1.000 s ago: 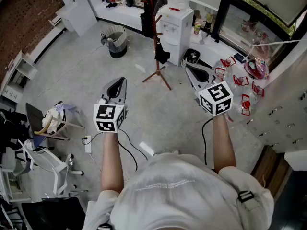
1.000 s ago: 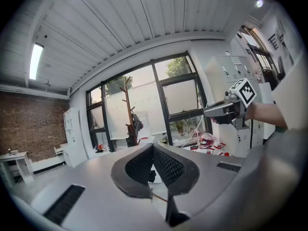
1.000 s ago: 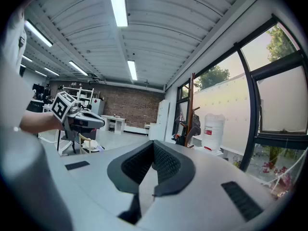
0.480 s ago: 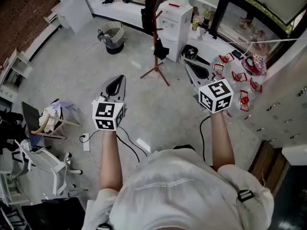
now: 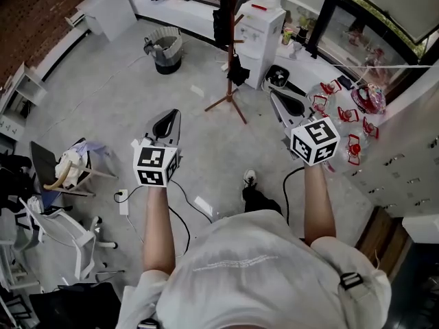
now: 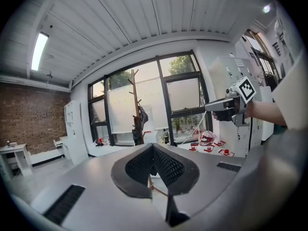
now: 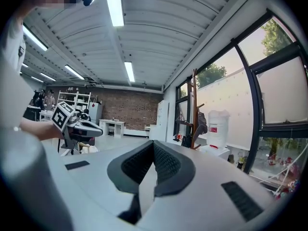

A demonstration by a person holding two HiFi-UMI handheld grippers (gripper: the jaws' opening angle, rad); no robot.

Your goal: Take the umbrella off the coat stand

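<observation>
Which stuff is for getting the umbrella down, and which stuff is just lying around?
For the job:
coat stand
dark things hanging on it (one may be the umbrella)
left gripper, jaws shut
right gripper, jaws shut

Just lying about:
waste bin
water dispenser
power strip

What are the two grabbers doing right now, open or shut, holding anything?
Left gripper: shut, holding nothing.
Right gripper: shut, holding nothing.
</observation>
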